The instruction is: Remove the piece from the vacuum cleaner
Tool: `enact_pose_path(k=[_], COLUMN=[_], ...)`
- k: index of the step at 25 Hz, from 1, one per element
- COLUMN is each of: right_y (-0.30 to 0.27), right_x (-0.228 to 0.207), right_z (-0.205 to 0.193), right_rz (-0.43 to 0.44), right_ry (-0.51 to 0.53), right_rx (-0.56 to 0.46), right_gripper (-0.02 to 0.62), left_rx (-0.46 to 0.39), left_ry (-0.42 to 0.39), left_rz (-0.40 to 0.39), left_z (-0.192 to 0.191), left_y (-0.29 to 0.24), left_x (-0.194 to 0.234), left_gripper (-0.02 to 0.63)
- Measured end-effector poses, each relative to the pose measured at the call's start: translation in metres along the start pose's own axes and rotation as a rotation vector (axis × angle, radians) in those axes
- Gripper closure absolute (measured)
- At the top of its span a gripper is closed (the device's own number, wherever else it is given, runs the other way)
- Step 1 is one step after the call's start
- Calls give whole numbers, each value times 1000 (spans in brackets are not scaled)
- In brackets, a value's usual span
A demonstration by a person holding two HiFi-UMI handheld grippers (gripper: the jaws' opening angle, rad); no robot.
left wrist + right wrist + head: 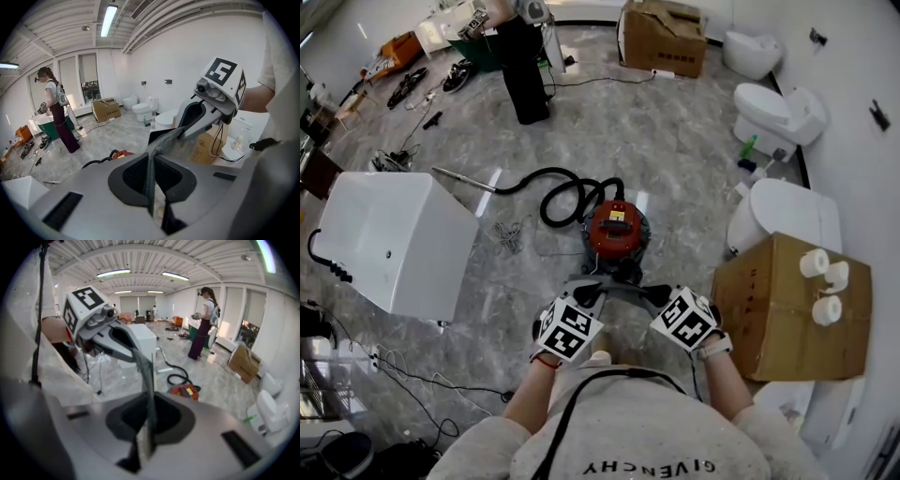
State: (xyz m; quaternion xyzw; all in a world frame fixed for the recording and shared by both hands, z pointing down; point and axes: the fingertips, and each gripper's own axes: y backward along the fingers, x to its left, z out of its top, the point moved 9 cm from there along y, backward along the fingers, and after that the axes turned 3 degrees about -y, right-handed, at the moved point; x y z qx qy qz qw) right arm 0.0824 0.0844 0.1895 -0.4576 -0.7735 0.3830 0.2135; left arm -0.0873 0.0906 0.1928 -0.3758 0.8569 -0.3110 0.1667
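Note:
The red vacuum cleaner (pixel 617 230) stands on the marble floor just ahead of me, and its black hose (pixel 558 192) curls off to the left. A thin grey strip (pixel 615 284) hangs above it, stretched between my two grippers. My left gripper (pixel 586 293) is shut on one end and my right gripper (pixel 657 296) is shut on the other. In the left gripper view the grey strip (pixel 151 174) runs edge-on from the jaws up to the right gripper (pixel 186 127). In the right gripper view the strip (pixel 148 394) rises to the left gripper (pixel 127 350), with the vacuum cleaner (pixel 186 391) on the floor beyond.
A white tub-like unit (pixel 394 239) stands at the left. A cardboard box (pixel 787 309) with paper rolls on top is at the right. Toilets (pixel 778 112) line the right wall. A person (pixel 522 70) stands at the far end. Cables (pixel 408 380) lie on the floor at the lower left.

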Motion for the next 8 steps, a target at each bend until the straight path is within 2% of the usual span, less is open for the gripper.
enact_pose_path(k=[8], right_y=[-3], right_x=[4], right_z=[1], right_rz=[3], right_ry=[2], right_rx=[8], right_gripper=[557], left_rx=[9], left_ry=[0], left_rz=[-11], left_z=[-4], left_y=[2], left_x=[1], left_gripper=[569])
